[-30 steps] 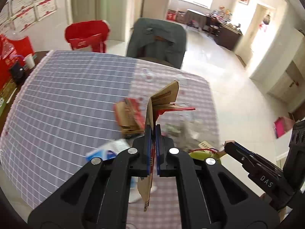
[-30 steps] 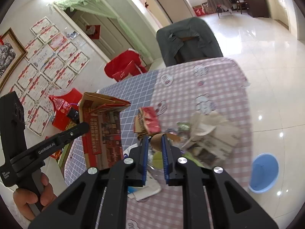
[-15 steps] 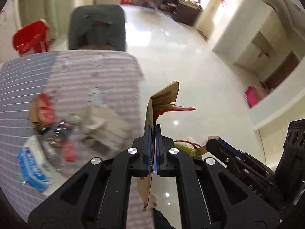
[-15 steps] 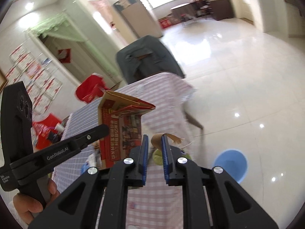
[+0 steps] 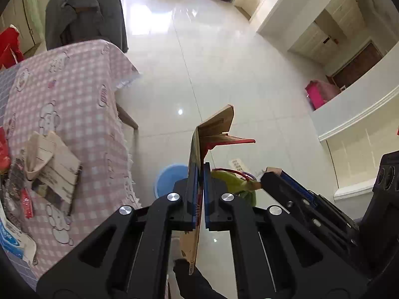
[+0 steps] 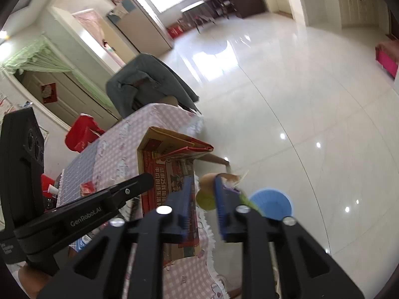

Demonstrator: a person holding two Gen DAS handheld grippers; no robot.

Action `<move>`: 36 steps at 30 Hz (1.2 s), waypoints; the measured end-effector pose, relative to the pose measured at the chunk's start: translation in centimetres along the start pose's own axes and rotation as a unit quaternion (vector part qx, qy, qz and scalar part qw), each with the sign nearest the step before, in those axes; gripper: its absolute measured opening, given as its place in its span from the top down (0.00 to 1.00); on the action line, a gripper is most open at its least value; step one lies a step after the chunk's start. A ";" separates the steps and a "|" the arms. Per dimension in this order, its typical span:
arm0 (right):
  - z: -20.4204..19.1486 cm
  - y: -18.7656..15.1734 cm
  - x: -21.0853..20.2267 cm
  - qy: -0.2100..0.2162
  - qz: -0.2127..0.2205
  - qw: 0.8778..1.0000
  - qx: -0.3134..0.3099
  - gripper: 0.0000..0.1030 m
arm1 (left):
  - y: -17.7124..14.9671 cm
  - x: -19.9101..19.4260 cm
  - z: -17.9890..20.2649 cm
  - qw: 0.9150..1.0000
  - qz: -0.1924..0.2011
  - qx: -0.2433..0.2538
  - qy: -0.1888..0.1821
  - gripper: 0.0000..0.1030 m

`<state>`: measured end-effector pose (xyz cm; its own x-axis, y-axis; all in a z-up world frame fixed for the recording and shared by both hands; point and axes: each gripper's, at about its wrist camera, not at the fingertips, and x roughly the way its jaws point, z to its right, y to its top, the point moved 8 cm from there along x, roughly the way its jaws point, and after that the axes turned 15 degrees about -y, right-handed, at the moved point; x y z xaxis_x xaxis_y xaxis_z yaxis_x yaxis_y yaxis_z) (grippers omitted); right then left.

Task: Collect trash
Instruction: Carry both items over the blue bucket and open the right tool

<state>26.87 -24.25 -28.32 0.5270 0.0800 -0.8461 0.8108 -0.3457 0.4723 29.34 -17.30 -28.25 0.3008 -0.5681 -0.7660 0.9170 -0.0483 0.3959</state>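
So my left gripper (image 5: 199, 174) pinches the cardboard box (image 5: 212, 129); my right gripper (image 6: 203, 191) is opening around a green scrap (image 6: 205, 199) above the blue bin (image 6: 273, 203) — paper litter (image 5: 49, 159) waits on the desk (image 5: 74, 87).

White lettering reading "GenRobot.AI" runs along the black arm of the left gripper (image 6: 143, 182). The red cardboard box (image 6: 172, 174) carries Chinese print, too blurred to read.

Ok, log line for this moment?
left gripper: shut on cardboard box | right gripper: jaws opening, green-brown trash between | blue bin below
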 end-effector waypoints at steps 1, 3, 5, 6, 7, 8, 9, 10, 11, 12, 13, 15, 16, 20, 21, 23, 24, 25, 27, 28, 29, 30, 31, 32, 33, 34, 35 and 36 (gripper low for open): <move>0.2 0.1 0.2 -0.002 -0.005 1.000 0.006 0.67 | -0.1 0.5 0.1 1.000 -0.011 0.004 -0.002 0.96; 0.9 -0.2 0.6 -0.005 -0.011 1.000 0.013 0.61 | -0.1 1.5 0.2 1.000 -0.020 0.002 0.000 0.96; 1.2 -0.3 0.8 -0.009 -0.015 1.000 0.018 0.56 | -0.2 2.3 0.5 1.000 -0.027 0.004 0.002 0.96; 1.5 -0.3 0.8 -0.010 -0.015 1.000 0.021 0.55 | -0.3 2.7 0.5 0.999 -0.032 0.006 0.002 0.96; 1.6 -0.3 0.8 -0.010 -0.016 1.000 0.024 0.54 | -0.2 2.8 0.5 0.999 -0.033 0.006 0.003 0.96; 1.7 -0.2 0.9 -0.009 -0.017 0.999 0.025 0.53 | -0.3 3.1 0.7 0.999 -0.036 0.005 0.003 0.96; 2.0 -0.2 1.0 -0.010 -0.017 0.999 0.028 0.53 | -0.2 3.2 0.7 0.999 -0.037 0.003 0.002 0.96; 2.1 -0.2 1.2 -0.010 -0.018 0.999 0.032 0.51 | -0.2 3.5 0.7 0.999 -0.038 0.001 0.002 0.96; 2.3 -0.2 1.3 -0.010 -0.019 0.999 0.034 0.48 | -0.1 3.7 0.6 0.999 -0.039 0.000 0.002 0.96; 2.5 -0.2 1.4 -0.014 -0.022 0.999 0.040 0.46 | -0.2 3.8 0.6 0.999 -0.039 -0.001 0.004 0.96; 2.7 -0.3 1.6 -0.014 -0.028 0.998 0.047 0.43 | -0.1 3.9 0.5 0.999 -0.040 -0.002 0.004 0.96; 3.3 -0.4 2.3 -0.014 -0.045 0.997 0.060 0.40 | -0.1 4.2 0.1 0.999 -0.043 -0.004 0.007 0.96; 3.4 -0.5 2.4 -0.013 -0.050 0.997 0.063 0.40 | -0.1 4.3 0.1 0.999 -0.043 -0.005 0.008 0.96; 3.5 -0.7 2.8 -0.014 -0.058 0.996 0.064 0.39 | 0.0 4.4 -0.3 0.999 -0.042 -0.009 0.010 0.96; 3.8 -0.7 2.8 -0.013 -0.061 0.996 0.066 0.38 | 0.0 4.5 -0.5 0.999 -0.042 -0.011 0.011 0.96; 4.3 -1.0 3.6 -0.030 -0.081 0.994 0.065 0.31 | 0.1 4.4 -0.8 0.999 -0.042 -0.014 0.013 0.96; 4.3 -1.1 3.8 -0.028 -0.090 0.993 0.069 0.31 | 0.1 4.4 -1.0 0.999 -0.041 -0.014 0.015 0.96; 4.4 -1.1 4.1 -0.021 -0.096 0.992 0.076 0.31 | 0.1 4.4 -1.1 0.999 -0.041 -0.015 0.015 0.96; 4.5 -1.3 4.3 -0.024 -0.104 0.992 0.073 0.31 | 0.2 4.3 -1.5 0.999 -0.040 -0.016 0.018 0.96; 4.5 -1.3 4.3 -0.025 -0.102 0.992 0.069 0.31 | 0.2 4.3 -1.7 0.999 -0.040 -0.018 0.018 0.96; 4.5 -1.2 4.2 -0.034 -0.095 0.993 0.058 0.30 | 0.2 4.3 -1.9 0.999 -0.040 -0.021 0.018 0.96; 4.5 -1.1 4.2 -0.043 -0.093 0.994 0.047 0.30 | 0.2 4.3 -2.0 0.999 -0.040 -0.022 0.019 0.96; 4.5 -1.1 4.3 -0.045 -0.094 0.994 0.041 0.30 | 0.2 4.3 -2.1 0.999 -0.040 -0.023 0.020 0.96; 4.6 -1.1 4.3 -0.043 -0.093 0.994 0.042 0.29 | 0.2 4.3 -2.2 0.999 -0.040 -0.025 0.019 0.96; 4.8 -1.2 4.6 -0.052 -0.098 0.993 0.039 0.28 | 0.2 4.3 -2.2 0.999 -0.041 -0.025 0.019 0.96; 4.9 -1.3 5.0 -0.050 -0.108 0.992 0.039 0.28 | 0.1 4.4 -2.2 0.999 -0.042 -0.024 0.020 0.96; 4.9 -1.4 5.1 -0.039 -0.113 0.992 0.046 0.28 | 0.1 4.4 -2.3 0.999 -0.041 -0.026 0.020 0.96; 5.0 -1.3 5.1 -0.042 -0.112 0.992 0.047 0.28 | 0.1 4.4 -2.3 0.999 -0.042 -0.026 0.020 0.96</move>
<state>27.20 -28.07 -34.53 0.3104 0.0870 -0.9466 0.8756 -0.4139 0.2491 31.38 -17.96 -32.76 0.2319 -0.5313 -0.8149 0.9512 -0.0515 0.3042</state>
